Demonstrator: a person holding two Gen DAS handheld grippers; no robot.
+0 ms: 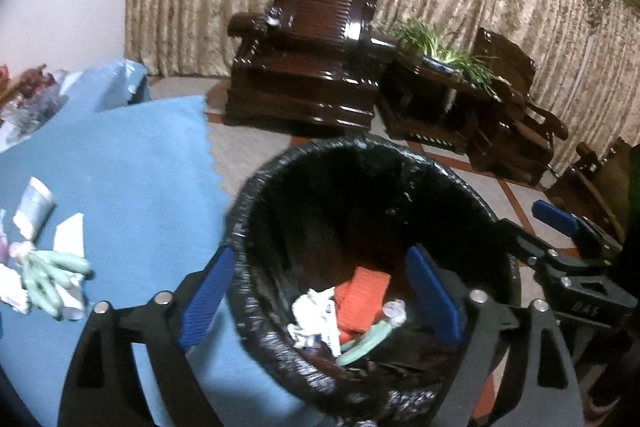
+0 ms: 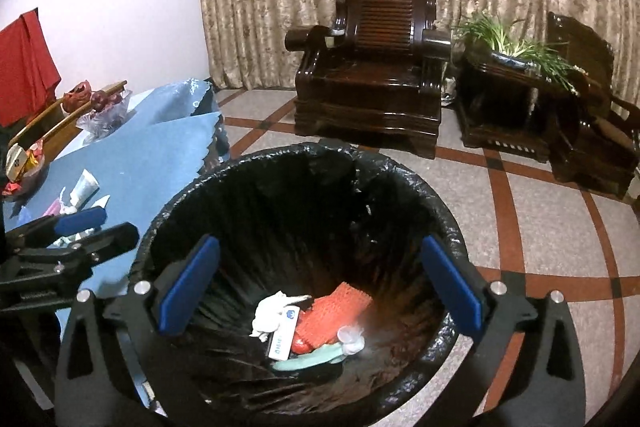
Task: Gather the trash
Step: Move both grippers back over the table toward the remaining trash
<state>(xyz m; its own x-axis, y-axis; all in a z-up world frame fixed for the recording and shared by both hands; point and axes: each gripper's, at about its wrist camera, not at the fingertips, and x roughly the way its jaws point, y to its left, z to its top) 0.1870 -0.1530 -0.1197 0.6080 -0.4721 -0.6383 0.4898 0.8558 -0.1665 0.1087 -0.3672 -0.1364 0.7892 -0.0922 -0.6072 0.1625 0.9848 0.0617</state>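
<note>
Both tools are over the bin (image 2: 304,267), and both are empty. Right tool (image 2: 320,283) has its jaws spread wide above the bin mouth, nothing between them. Left tool (image 1: 320,291) is likewise spread: one pad outside the bin's rim on the table side, the other over the inside. We read this as the drop step just finished, not a pick.

In the bin's bottom: crumpled white paper (image 2: 272,311), an orange net (image 2: 332,315), a white wrapper with blue print (image 2: 285,333), a mint-green piece (image 2: 312,357) and a small clear plastic bit (image 2: 351,339).

Still to collect, on the blue table (image 1: 132,187) left of the bin: a squeezed tube (image 1: 34,205), white paper scraps (image 1: 70,235) and a bunch of mint-green sticks (image 1: 52,279), all close together, sticks nearest the bin. Exact overlaps in that pile are too blurred to call. Fruit bags further back on the table are probably not trash.

Task looks roughly half done by count.

Next move, as we judge it: swing the left tool away from the bin to the pile, since it sits closer to it. Take the green sticks first; they are loose and thin, so grip across the bunch or some will slip out. Paper scraps lie flat on the cloth, so we expect the pads may snag cloth along with them.
</note>
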